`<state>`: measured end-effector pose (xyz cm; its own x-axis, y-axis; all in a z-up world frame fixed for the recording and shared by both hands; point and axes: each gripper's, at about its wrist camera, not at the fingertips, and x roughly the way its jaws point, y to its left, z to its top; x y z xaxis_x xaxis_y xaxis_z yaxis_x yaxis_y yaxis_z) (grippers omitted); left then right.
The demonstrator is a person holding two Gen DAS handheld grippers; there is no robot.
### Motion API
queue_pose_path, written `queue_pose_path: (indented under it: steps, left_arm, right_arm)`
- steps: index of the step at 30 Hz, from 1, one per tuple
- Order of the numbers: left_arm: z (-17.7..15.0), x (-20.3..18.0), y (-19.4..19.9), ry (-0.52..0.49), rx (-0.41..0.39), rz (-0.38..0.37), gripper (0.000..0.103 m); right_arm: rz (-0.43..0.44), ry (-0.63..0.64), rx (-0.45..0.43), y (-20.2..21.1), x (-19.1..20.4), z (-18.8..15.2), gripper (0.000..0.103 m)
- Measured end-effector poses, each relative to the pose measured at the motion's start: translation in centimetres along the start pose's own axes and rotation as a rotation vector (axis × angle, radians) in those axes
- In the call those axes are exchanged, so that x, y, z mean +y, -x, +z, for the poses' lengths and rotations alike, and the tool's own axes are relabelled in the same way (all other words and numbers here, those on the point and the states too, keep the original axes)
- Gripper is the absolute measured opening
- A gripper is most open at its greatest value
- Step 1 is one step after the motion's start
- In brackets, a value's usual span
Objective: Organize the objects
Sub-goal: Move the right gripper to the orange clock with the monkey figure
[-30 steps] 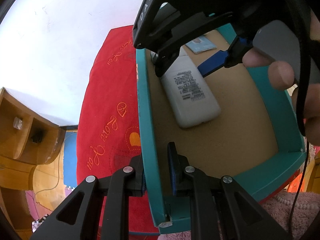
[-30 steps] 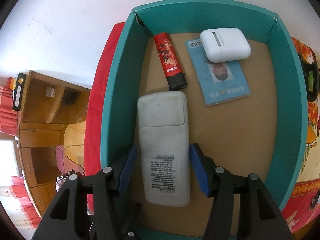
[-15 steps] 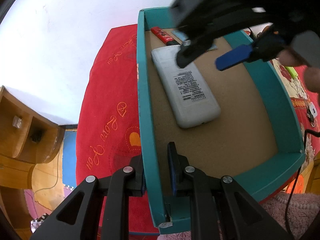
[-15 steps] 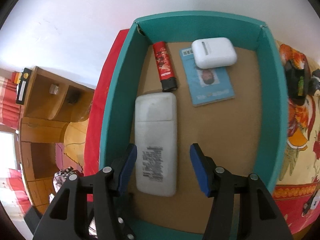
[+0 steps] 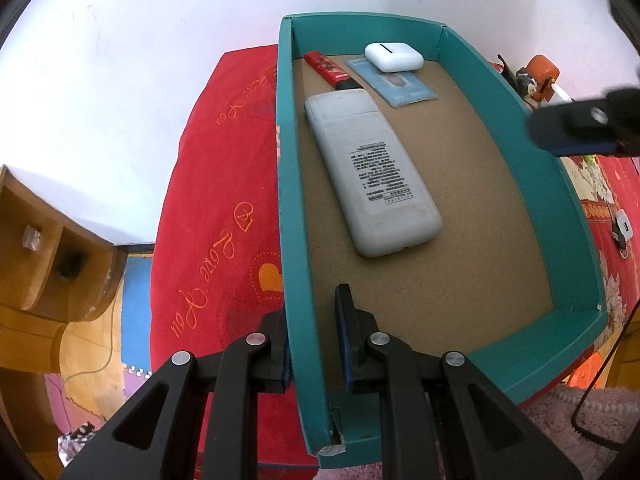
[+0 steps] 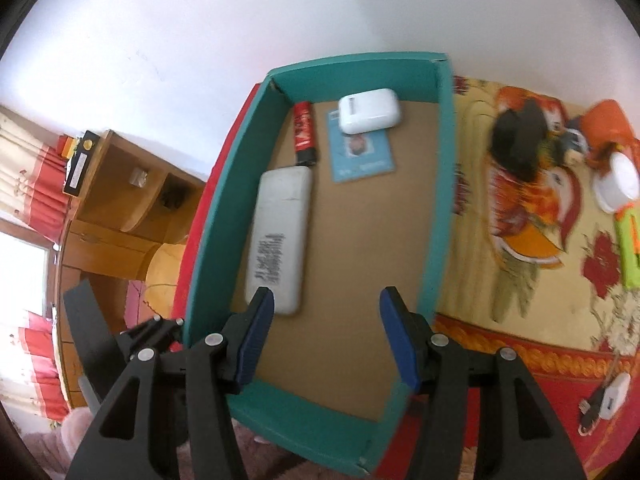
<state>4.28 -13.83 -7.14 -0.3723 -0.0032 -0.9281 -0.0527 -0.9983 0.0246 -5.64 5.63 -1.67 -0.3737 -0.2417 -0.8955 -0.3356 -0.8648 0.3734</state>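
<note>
A red bedspread [image 5: 208, 208] with orange script fills the left-centre of the left wrist view; in the right wrist view a patterned cover with a bird motif [image 6: 528, 216] spreads across the right half. A wooden shelf unit [image 5: 44, 248] stands at the left edge of both views against a white wall [image 5: 140, 60].

On the bedding sits a teal box [image 5: 286, 184] with a brown floor, taking up the centre of each frame. The left claw [image 5: 312, 344] is clamped on the box's left wall near its lower corner, one blue pad outside and one inside. The right claw [image 6: 326, 340] hangs above the box's near end with its pads wide apart and nothing between them; its blurred tip [image 5: 580, 128] also shows at the right edge of the left wrist view.

Inside the box, a white remote control [image 5: 372, 172] lies label-up along the left wall. Just beyond its far end lies a red lighter [image 5: 330, 70] with a black tip, close to the remote. To the right, a blue ID card [image 5: 394, 84] lies flat, with a white earbud case [image 5: 394, 56] resting on its far end by the back wall.

Outside the box, at the right of the right wrist view, lie a black object [image 6: 518, 136], a white lid [image 6: 618, 184], a green item [image 6: 630, 240] and a white charger [image 6: 610, 396].
</note>
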Motion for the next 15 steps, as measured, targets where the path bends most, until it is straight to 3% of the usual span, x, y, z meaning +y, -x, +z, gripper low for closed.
queue_pose_path:
  steps: [7,15]
  left_arm:
    - [-0.1,-0.4,0.1,0.001,0.004,0.005,0.018]
    - [-0.2,-0.5,0.1,0.003,0.004,0.006,0.018]
  right_arm:
    - [-0.072,0.004,-0.064,2.6,-2.7,-2.3,0.056]
    - [-0.176,-0.095,-0.111,4.1,-8.4,-2.8,0.056]
